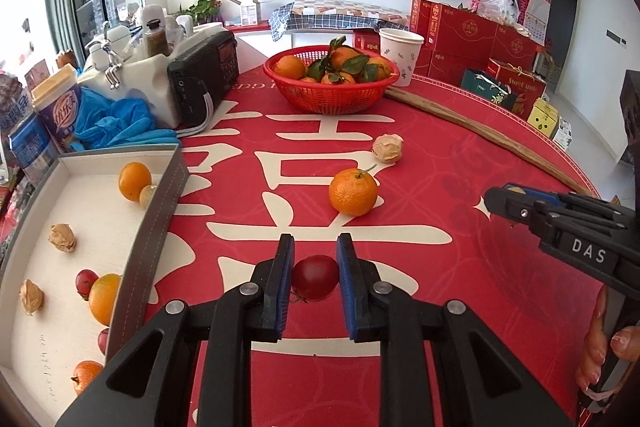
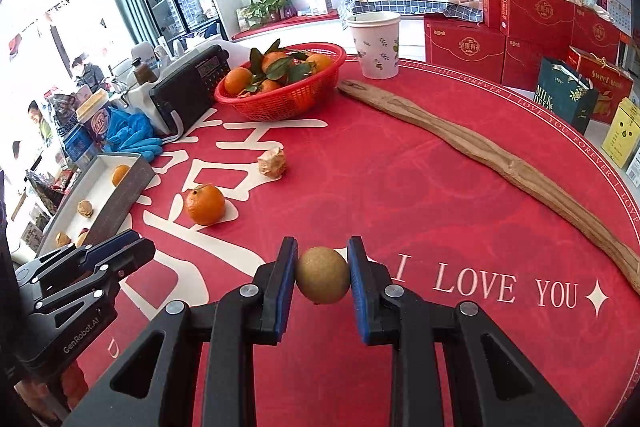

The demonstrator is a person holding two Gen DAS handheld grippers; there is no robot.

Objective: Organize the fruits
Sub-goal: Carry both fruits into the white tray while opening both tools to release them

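My left gripper (image 1: 315, 251) is shut on a small red fruit (image 1: 315, 277), held just over the red tablecloth. My right gripper (image 2: 322, 253) is shut on a small round tan fruit (image 2: 322, 275). A loose mandarin (image 1: 353, 191) and a walnut (image 1: 387, 148) lie on the cloth ahead; they also show in the right wrist view, mandarin (image 2: 205, 205) and walnut (image 2: 273, 163). A grey-walled white box (image 1: 152, 203) at the left holds mandarins, walnuts and red fruits. A red basket (image 1: 332, 95) of leafy mandarins stands at the back.
A long wooden stick (image 2: 480, 147) lies across the right side of the table. A paper cup (image 2: 376, 45) stands behind the basket. A black radio (image 1: 204, 75), blue gloves (image 1: 116, 123) and a drink cup (image 1: 56, 99) crowd the left. Red gift boxes (image 2: 532, 35) stand beyond the table.
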